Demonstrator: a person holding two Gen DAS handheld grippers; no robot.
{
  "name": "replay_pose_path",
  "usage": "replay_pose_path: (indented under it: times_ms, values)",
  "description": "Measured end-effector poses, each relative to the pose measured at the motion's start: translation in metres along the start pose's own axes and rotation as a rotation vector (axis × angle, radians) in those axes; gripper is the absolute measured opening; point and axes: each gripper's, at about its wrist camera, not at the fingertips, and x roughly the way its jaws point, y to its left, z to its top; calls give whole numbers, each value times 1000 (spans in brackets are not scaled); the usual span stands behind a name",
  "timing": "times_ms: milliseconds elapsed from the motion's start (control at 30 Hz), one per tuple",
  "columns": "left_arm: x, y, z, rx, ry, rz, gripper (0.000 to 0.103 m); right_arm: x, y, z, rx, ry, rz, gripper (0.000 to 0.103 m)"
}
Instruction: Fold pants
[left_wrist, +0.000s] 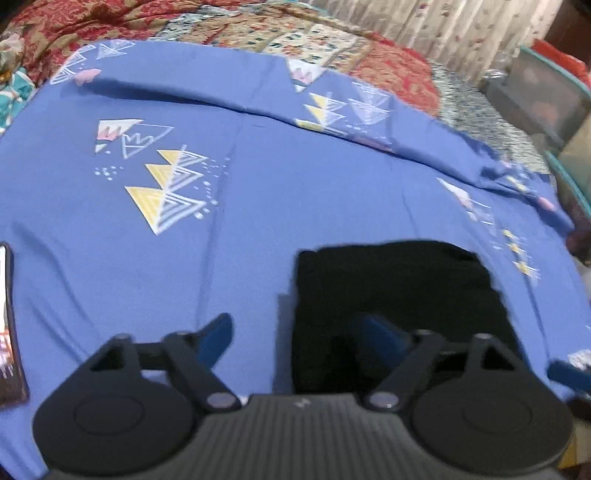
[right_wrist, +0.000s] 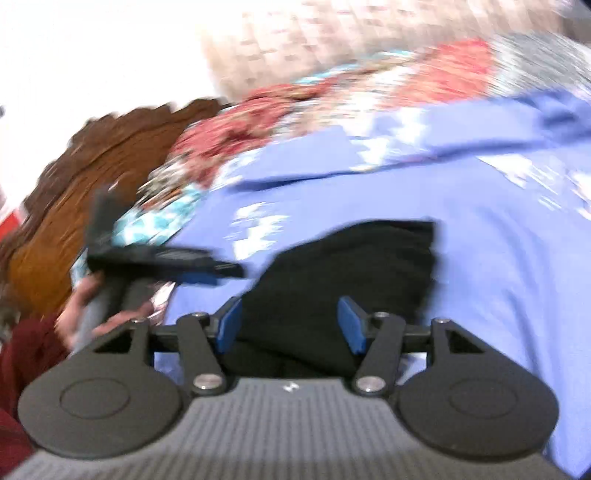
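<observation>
Left wrist view is showing the pants (left_wrist: 399, 314) lying as a compact folded black block on the blue sheet (left_wrist: 184, 277) at lower right, so folding is looking nearly done, with left gripper (left_wrist: 295, 341) and right gripper (right_wrist: 290, 325) both hovering wide open, holding nothing.

- Pants (left_wrist: 399, 295): matt black cloth lying between and ahead of the left jaws, no sheen.
- Bedsheet (left_wrist: 258, 206): smooth blue printed cloth, lightly creased.
- Left gripper (left_wrist: 301, 338): matt black plastic, ribbed grey body, blue pads (left_wrist: 216, 339), shiny metal pivot pins.
- Quilt (left_wrist: 388, 62): patterned patchwork cloth beyond the sheet.
</observation>
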Motion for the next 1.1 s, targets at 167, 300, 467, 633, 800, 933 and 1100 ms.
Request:
replay_pose_path:
  times_ms: [167, 300, 467, 633, 800, 933, 1100]
  values:
    - [3, -21, -29, 140, 17, 21, 93, 4, -11, -15, 43, 66, -32, 32]
    - [29, -8, -36, 36, 104, -24, 102, 24, -23, -28, 112, 80, -95, 61]
    - [51, 10, -41, -140, 150, -189, 49, 56, -60, -43, 375, 200, 25, 68]
    - [27, -19, -3, -45, 91, -197, 30, 52, -19, 10, 183, 176, 120, 38]
    - [-4, -47, 74, 71, -119, -218, 30, 40, 0, 104, 13, -50, 97, 37]
    - [14, -68, 123, 108, -270, -196, 32, 45, -12, 151, -69, -193, 54, 38]
    - [111, -77, 145, 38, -156, -63, 32, 111, -65, 148, -12, -121, -128, 38]
